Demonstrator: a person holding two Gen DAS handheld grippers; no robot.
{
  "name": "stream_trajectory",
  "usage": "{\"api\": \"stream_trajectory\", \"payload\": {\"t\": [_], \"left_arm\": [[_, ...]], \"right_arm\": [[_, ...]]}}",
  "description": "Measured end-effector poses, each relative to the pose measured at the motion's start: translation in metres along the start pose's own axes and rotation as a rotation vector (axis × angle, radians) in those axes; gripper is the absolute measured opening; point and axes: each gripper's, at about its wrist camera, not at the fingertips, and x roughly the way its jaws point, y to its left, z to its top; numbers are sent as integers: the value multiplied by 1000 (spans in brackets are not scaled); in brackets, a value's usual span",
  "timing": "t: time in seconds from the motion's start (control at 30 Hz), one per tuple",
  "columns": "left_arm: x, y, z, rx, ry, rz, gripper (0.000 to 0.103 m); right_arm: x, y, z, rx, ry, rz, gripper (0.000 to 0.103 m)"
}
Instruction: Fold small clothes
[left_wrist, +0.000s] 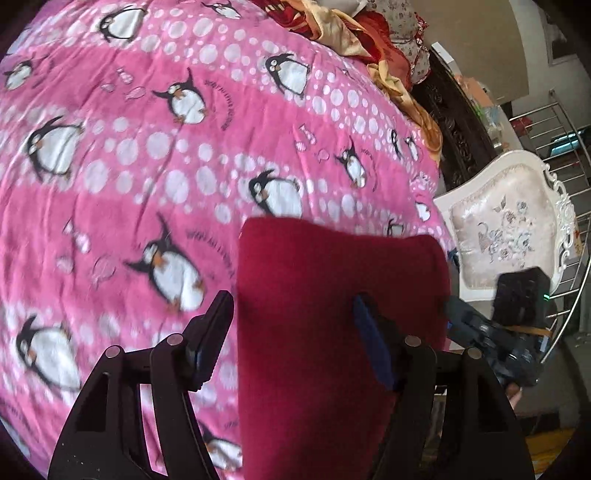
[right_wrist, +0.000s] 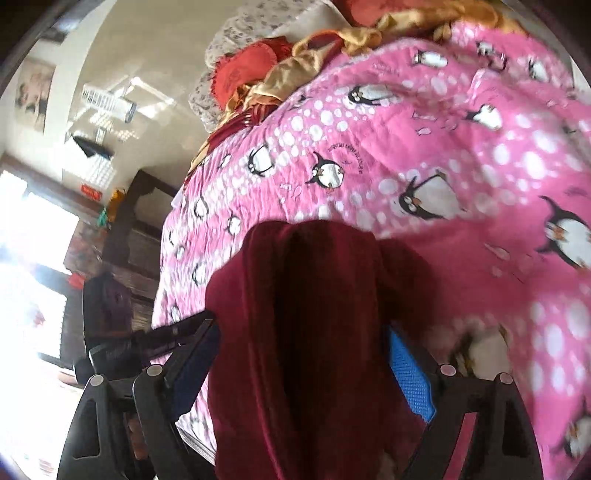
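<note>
A dark red small garment hangs over the pink penguin blanket on the bed. In the left wrist view my left gripper has its jaws wide apart; the cloth drapes between them and against the right finger. The right gripper shows at the cloth's right edge. In the right wrist view the garment hangs bunched between the jaws of my right gripper, which stand apart; the blue pad touches the cloth.
Red, gold and floral bedding is piled at the far end of the bed. A white upholstered chair and a metal railing stand right of the bed. Dark wooden furniture and a bright window are on the left.
</note>
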Motion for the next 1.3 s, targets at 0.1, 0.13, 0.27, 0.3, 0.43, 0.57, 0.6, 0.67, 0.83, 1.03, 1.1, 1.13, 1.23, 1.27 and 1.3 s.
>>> {"api": "stream_trajectory", "payload": {"t": [0.1, 0.13, 0.27, 0.3, 0.43, 0.57, 0.6, 0.67, 0.83, 1.03, 1.1, 1.13, 1.23, 1.27, 1.3], "left_arm": [[7, 6, 12, -37, 4, -29, 69], [11, 9, 15, -54, 7, -42, 71], [28, 20, 16, -123, 55, -111, 71], [29, 21, 14, -143, 59, -127, 67], [22, 19, 9, -147, 36, -118, 53], [-8, -1, 8, -87, 4, -148, 40], [-17, -6, 8, -73, -9, -150, 40], [-35, -15, 13, -47, -36, -140, 40], [-68, -25, 45, -7, -66, -104, 40], [-61, -10, 108, -11, -58, -49, 40], [-52, 2, 123, -31, -35, -49, 40], [-47, 8, 128, -24, -27, -37, 40], [-33, 25, 129, -38, -17, -4, 42], [-26, 32, 128, -37, -17, 16, 45], [-23, 40, 126, -44, -23, 37, 48]], "right_arm": [[18, -9, 11, 22, 40, 4, 86], [25, -14, 13, 35, 57, -5, 84], [24, -26, 11, 59, 56, -4, 70], [25, -30, 10, 68, 55, 0, 69], [33, -31, 9, 57, 78, -5, 51], [22, -27, 11, 74, 68, 87, 22], [19, -22, 12, 62, 62, 88, 21], [12, -9, 16, 35, 44, 111, 20], [13, 17, 41, 14, 20, 188, 20], [49, 39, 90, -13, 27, 205, 20], [63, 38, 104, -6, 35, 207, 20], [71, 37, 109, -8, 41, 199, 20], [95, 32, 113, -4, 74, 177, 20], [104, 29, 112, -4, 85, 162, 21], [114, 26, 111, -4, 99, 151, 21]]}}
